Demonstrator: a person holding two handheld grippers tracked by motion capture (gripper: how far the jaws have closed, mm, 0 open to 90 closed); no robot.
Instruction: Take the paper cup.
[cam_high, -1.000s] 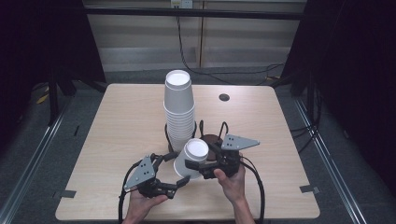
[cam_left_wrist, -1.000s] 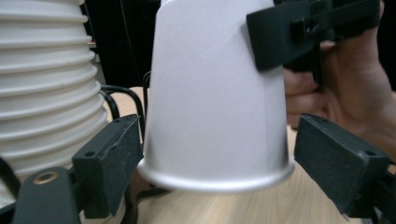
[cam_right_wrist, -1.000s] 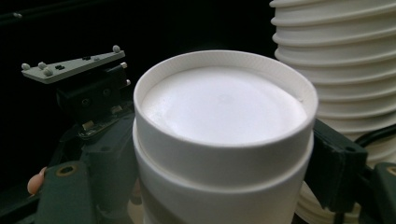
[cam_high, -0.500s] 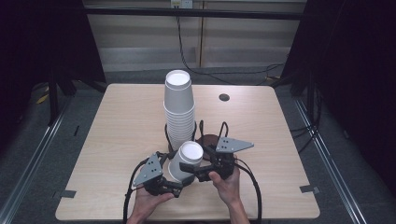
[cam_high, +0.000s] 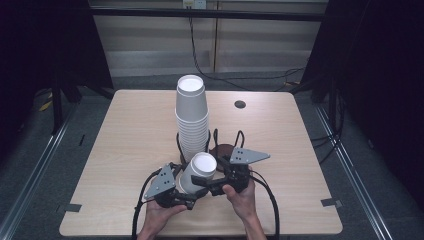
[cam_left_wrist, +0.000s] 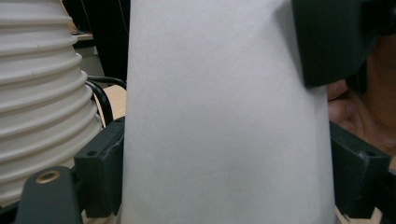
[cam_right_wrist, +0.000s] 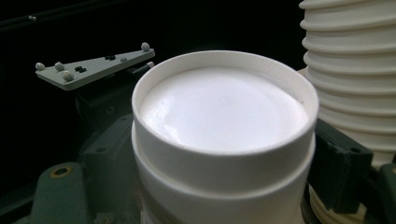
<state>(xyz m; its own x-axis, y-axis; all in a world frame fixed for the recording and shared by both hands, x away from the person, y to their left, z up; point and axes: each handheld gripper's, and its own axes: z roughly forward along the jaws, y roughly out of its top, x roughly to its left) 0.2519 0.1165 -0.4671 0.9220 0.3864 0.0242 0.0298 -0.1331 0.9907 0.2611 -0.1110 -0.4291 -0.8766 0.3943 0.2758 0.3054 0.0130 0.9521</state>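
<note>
A white paper cup (cam_high: 197, 172) stands base up and tilted near the table's front, between both grippers. My left gripper (cam_high: 189, 194) reaches in from the left at its lower wall. Its jaws have just been closing, and in the left gripper view they press on both sides of the cup (cam_left_wrist: 224, 116). My right gripper (cam_high: 207, 184) comes from the right, shut on the same cup (cam_right_wrist: 224, 107) just below its base. A tall stack of inverted white cups (cam_high: 191, 115) stands right behind, seen close in both gripper views.
The wooden table (cam_high: 125, 150) has a small black hole (cam_high: 240, 104) at the back right. Black wire loops (cam_high: 225, 142) and a brown disc sit by the stack's foot. Cables trail from both grippers to the front edge. Dark floor surrounds the table.
The cup has shifted slightly toward the front left and tilted. The left gripper has moved in from the left and closed on its lower wall. The right gripper has kept its hold.
</note>
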